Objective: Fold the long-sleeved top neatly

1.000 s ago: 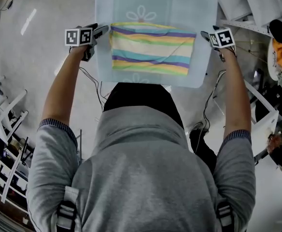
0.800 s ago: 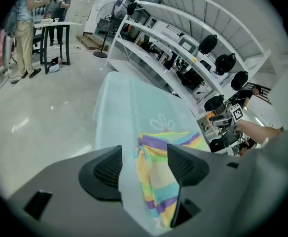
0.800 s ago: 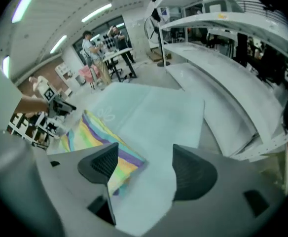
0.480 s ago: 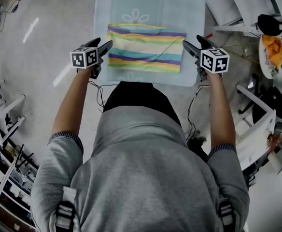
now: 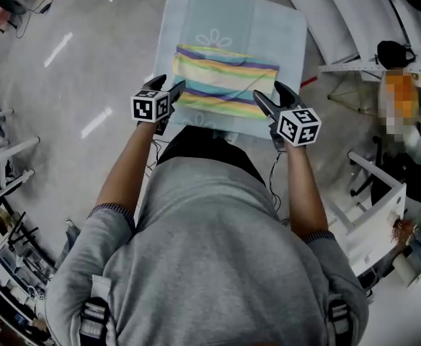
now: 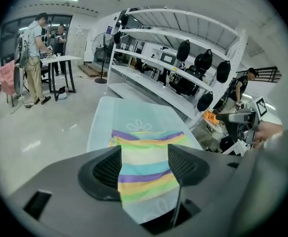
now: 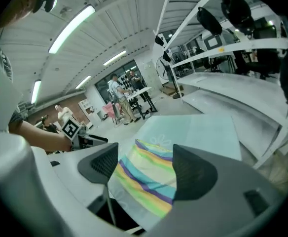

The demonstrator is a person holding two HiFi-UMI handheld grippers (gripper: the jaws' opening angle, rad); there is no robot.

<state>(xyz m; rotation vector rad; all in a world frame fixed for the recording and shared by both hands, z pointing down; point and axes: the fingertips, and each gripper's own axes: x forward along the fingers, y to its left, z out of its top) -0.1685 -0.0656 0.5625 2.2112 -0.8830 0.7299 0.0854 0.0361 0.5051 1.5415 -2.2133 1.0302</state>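
Head view: the striped top (image 5: 225, 81) lies folded into a rectangle in the middle of a pale blue mat (image 5: 268, 27). I hold my left gripper (image 5: 171, 83) by the top's near left corner and my right gripper (image 5: 268, 92) by its near right corner. Both point in toward it.

Left gripper view: the left gripper (image 6: 144, 154) has its jaws apart and nothing clamped. The top (image 6: 145, 137) shows through the gap, flat on the mat (image 6: 117, 112), with the right gripper (image 6: 242, 117) off to the side.

Right gripper view: the right gripper (image 7: 145, 164) is likewise spread wide and empty. The top (image 7: 139, 181) is framed between its pads, and the left gripper (image 7: 87, 139) is across from it.
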